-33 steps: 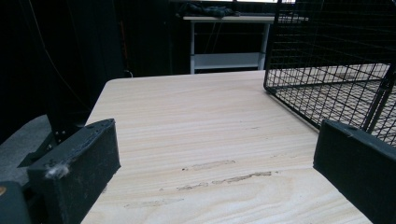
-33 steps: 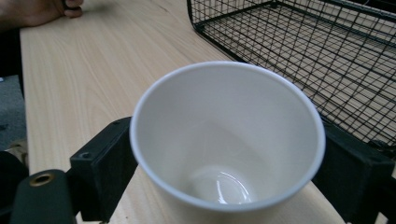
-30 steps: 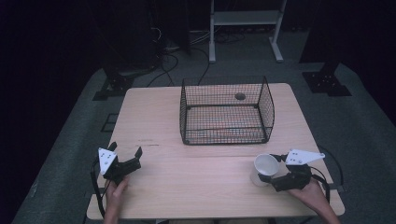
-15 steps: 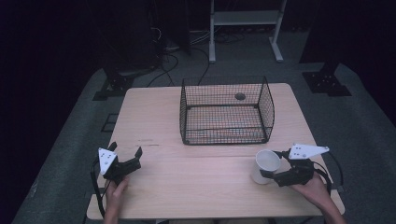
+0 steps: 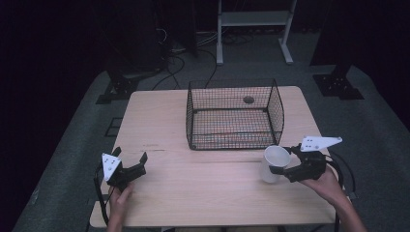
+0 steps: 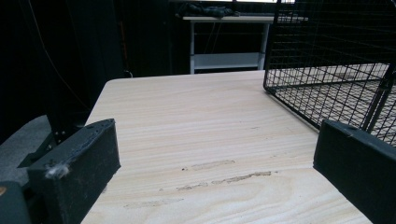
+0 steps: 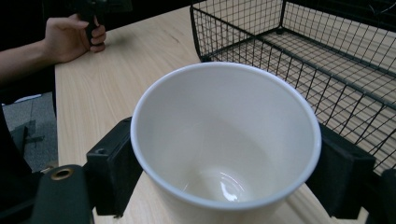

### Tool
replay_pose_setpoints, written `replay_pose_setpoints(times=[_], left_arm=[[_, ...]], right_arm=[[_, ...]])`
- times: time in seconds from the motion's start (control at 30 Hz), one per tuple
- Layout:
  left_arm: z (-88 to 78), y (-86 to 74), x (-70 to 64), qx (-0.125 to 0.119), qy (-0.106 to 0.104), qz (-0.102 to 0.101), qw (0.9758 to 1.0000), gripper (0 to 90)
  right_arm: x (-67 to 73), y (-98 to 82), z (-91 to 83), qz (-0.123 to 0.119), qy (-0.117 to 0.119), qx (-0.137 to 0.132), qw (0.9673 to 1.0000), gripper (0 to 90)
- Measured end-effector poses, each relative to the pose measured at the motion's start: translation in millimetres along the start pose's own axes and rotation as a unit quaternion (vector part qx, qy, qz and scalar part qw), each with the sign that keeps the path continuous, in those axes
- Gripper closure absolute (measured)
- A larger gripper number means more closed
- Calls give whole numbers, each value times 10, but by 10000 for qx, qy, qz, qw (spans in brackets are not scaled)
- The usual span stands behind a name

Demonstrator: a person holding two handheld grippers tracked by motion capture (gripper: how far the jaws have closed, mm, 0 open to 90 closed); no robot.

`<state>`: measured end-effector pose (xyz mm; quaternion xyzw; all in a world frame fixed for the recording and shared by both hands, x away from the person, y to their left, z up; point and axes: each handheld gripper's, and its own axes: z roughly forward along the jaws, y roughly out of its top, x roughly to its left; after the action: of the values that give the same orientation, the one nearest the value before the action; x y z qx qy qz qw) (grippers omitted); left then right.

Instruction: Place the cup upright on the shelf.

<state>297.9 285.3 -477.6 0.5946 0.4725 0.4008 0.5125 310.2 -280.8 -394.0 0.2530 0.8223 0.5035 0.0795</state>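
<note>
Pinching a white cup between both black jaws: right gripper, pads pressed against opposite sides of the cup's wall just below the rim, as seen in the right gripper view. Held tilted, mouth toward the camera, inside bare and glossy at the bottom. Hanging over the table near its right front, just in front of the wire basket's near right corner, apart from the mesh. Whether the cup's base touches the wood: cannot tell from the high view (its lower edge blurs into the tabletop). Jaws just been closing onto the cup, now snug on it.

Spread wide, with nothing between the jaws: left gripper, resting low at the table's left front, held by a hand. Bare wood between its two jaws in the left gripper view, a few faint scuffs on the grain, basket corner off to the right.

Counted: one cup, one wire basket, one table, two grippers, two hands (the right one behind its gripper). One small dark round spot seen through the basket's far side, too small to name. One white-framed stand on the floor beyond the table.
</note>
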Motion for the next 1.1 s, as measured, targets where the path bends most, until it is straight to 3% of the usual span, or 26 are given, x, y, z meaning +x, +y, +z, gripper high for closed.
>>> replay_pose_setpoints(times=[0.43,1.1], left_arm=[[-2,1,5,10,-4,-6,10000,0],[-2,1,12,2,-8,-48,10000,0]], right_arm=[[-93,349,21,-74,150,-61,9998,197],[-218,684,53,-91,177,-150,9997,198]])
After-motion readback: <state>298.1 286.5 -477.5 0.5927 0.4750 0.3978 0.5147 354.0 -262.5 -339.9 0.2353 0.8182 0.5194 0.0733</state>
